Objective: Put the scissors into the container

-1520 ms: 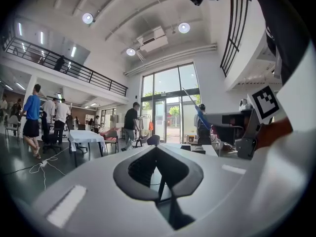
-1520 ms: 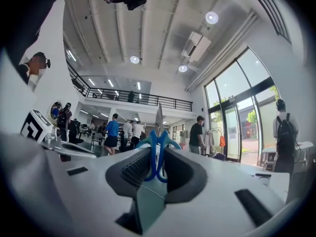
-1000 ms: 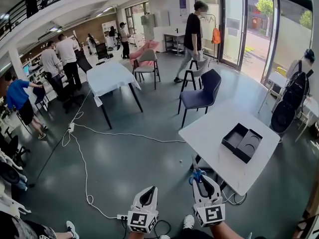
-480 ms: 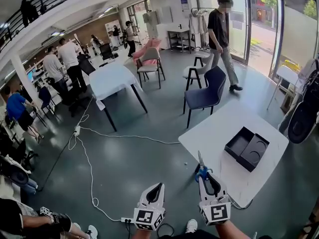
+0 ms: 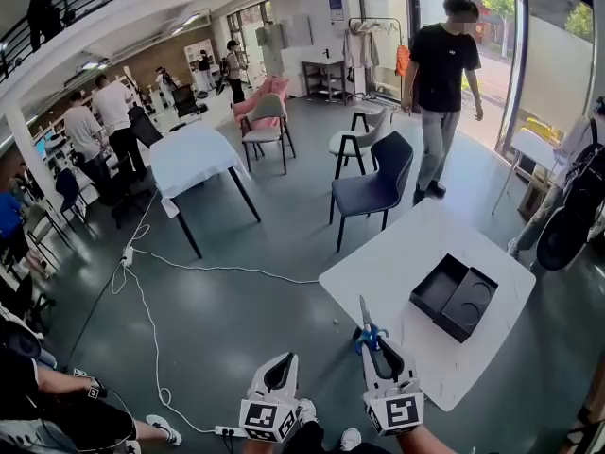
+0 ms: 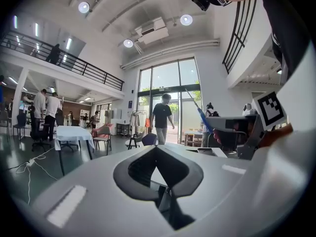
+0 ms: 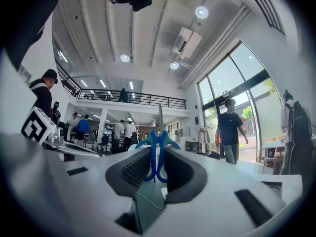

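Holding the scissors [image 7: 157, 149] by the blue handle loops, with the right gripper [image 7: 157, 174] clamped on them and the ribbed pads [image 7: 132, 169] pressing in from both sides. Carrying them upright, blades pointing up and away, just at the near left edge of the white table [image 5: 397, 258]. Keeping the left gripper [image 6: 157, 168] closed on nothing, low and to the left of the right one. Aiming, presumably, for the black container [image 5: 456, 296], sitting well to the far right on the table, two open compartments side by side.

Risking a pivot: gripping only thin rounded loops, so likely letting the long blades swing or tip while reaching across. Risking also a slide out through the pads if loosening early, dropping short onto the tabletop or the floor [image 5: 236, 320]. Possibly catching the blade tip on the container's rim or divider when lowering, and shoving the light tray instead of filling it. Possibly laying the scissors across both compartments rather than inside one.
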